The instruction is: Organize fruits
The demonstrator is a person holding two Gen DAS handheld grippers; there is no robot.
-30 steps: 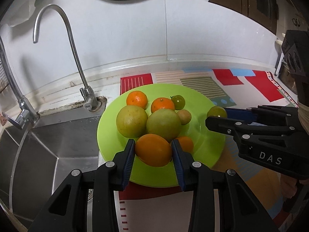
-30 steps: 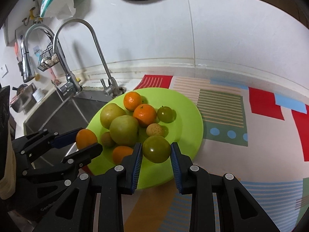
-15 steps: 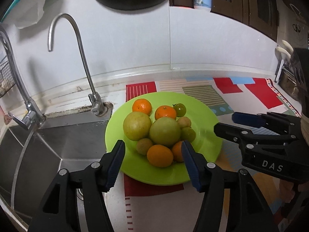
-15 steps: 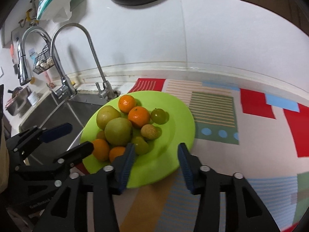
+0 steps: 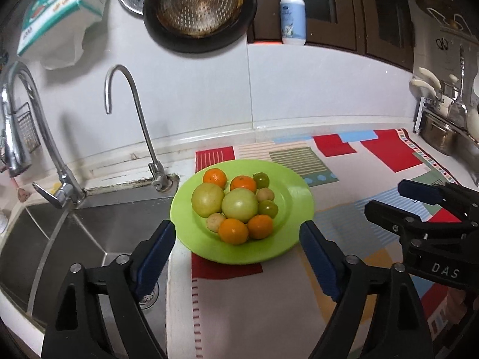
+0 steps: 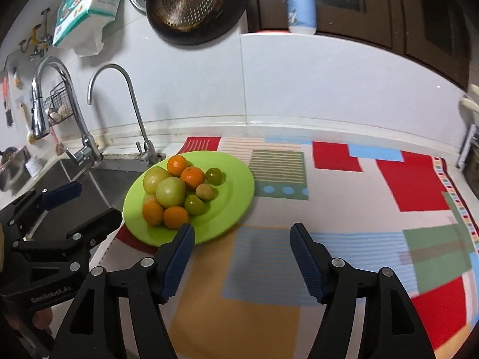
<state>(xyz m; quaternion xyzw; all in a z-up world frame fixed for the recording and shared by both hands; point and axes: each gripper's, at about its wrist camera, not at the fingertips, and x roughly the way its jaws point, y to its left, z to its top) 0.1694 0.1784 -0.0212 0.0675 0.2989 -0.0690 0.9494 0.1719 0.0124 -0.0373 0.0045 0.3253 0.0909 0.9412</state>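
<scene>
A lime-green plate [image 5: 296, 197] [image 6: 233, 191] on the patterned mat holds a pile of fruit: several oranges, two large pale green fruits [image 5: 239, 204] [image 6: 171, 192], small dark green ones and small tan ones. The front orange [image 5: 233, 231] and a dark green fruit [image 6: 194, 205] lie free on the plate. My left gripper [image 5: 238, 239] hangs just short of the plate's near rim, its jaws opening with nothing between them. My right gripper [image 6: 241, 239] is over the mat to the plate's right, jaws opening and also empty; in the left wrist view the right gripper [image 5: 410, 197] shows at the right.
A steel sink [image 5: 74, 233] lies left of the plate with two curved taps [image 5: 131, 119] behind it. A pan and colander [image 5: 197, 9] hang on the white wall beside a soap bottle [image 5: 293, 12]. A dish rack [image 5: 443, 125] stands at far right. The colourful mat [image 6: 359, 209] stretches rightward.
Both grippers let go of their fruit, an orange from the left and a dark green fruit from the right, then opened and drew back and up from the plate.
</scene>
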